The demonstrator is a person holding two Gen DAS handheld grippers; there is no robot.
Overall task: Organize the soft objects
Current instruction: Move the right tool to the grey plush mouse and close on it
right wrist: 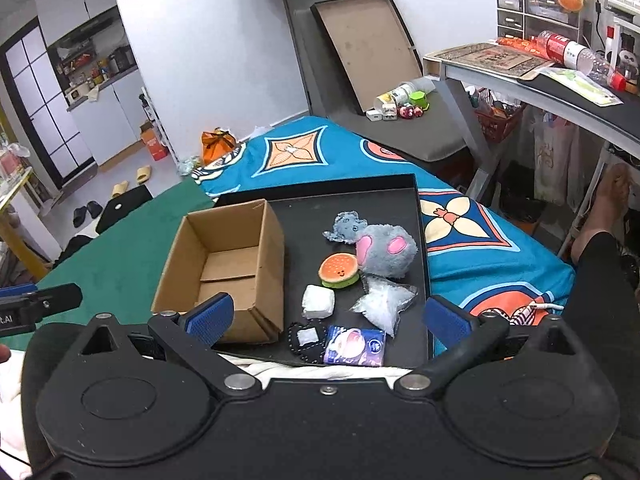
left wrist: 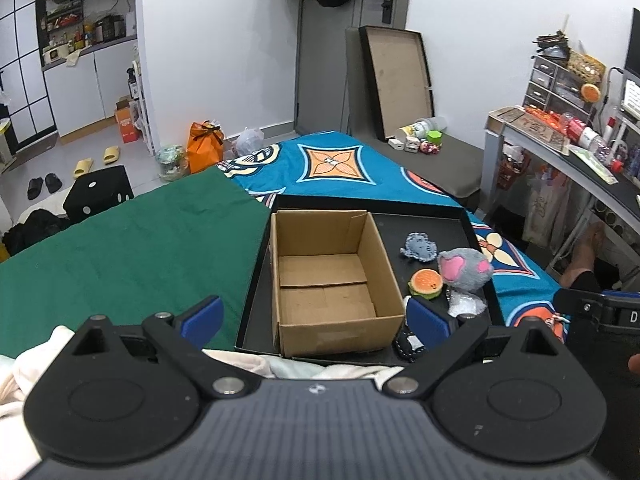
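A cardboard box [right wrist: 224,264] stood open and empty in the left part of a shallow black tray [right wrist: 416,188] on the bed, its near wall level with the tray's near edge. To its right the tray floor carried the soft items, close together: a grey plush mouse [right wrist: 386,250] with pink ears, touching a flat blue-grey felt figure [right wrist: 346,226] behind it; a burger-shaped toy [right wrist: 339,270] just beside the mouse; a clear star-shaped pouch [right wrist: 382,304]; a white squashy block [right wrist: 318,301]; a dark stitched felt piece [right wrist: 306,338]; and a purple sachet [right wrist: 354,346] at the near edge. The tray's raised rim bounded the group on the right and far sides (no item overhung it).

A green cloth [left wrist: 132,248] lay left of the tray, bare and unobstructed; a patterned blue blanket [right wrist: 480,264] lay beyond and to the right. A desk [right wrist: 560,92] crowded the far right, with a person's bare foot [right wrist: 608,200] beneath it.

The left gripper [left wrist: 316,318] hung before the box's near wall, fingers spread wide, nothing between them. The right gripper [right wrist: 328,318] hovered over the near items, likewise fully spread and empty. White bedding [left wrist: 40,356] lay bunched under both.
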